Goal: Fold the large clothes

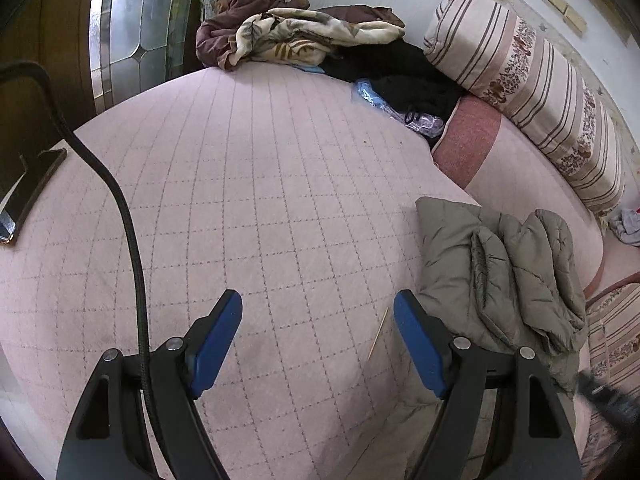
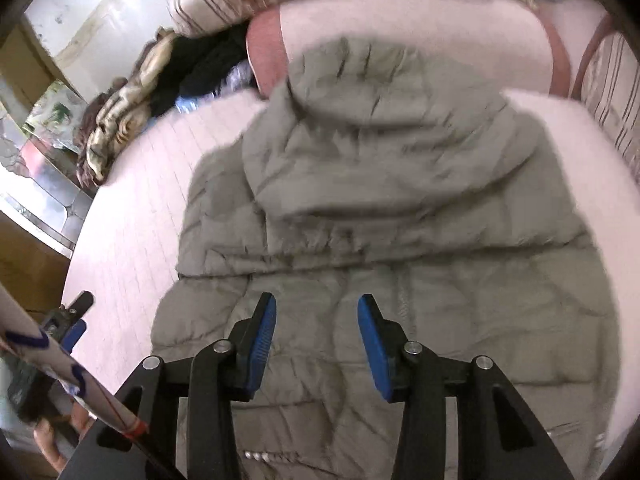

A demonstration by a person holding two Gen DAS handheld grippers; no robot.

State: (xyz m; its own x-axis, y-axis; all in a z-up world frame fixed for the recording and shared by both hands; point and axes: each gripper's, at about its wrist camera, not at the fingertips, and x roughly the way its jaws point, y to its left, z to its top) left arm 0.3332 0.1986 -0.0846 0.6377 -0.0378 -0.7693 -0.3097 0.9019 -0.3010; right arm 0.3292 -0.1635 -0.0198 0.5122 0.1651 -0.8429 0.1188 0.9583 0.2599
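A grey-green quilted hooded jacket [image 2: 380, 200] lies on the pink checked bed cover [image 1: 256, 184], hood toward the far side. In the left wrist view the jacket [image 1: 500, 272] shows bunched at the right. My right gripper [image 2: 317, 336] is open and empty, hovering over the jacket's lower body. My left gripper [image 1: 318, 336] is open and empty over bare bed cover, just left of the jacket's edge. The left gripper also shows at the left edge of the right wrist view [image 2: 74, 320].
A heap of brown, cream and black clothes [image 1: 304, 36] lies at the bed's far edge. A striped bolster pillow [image 1: 532, 88] lies along the right wall. A black cable [image 1: 128, 220] crosses the left. A thin stick [image 1: 378, 332] lies on the cover. A door with glass [image 1: 132, 24] stands at back left.
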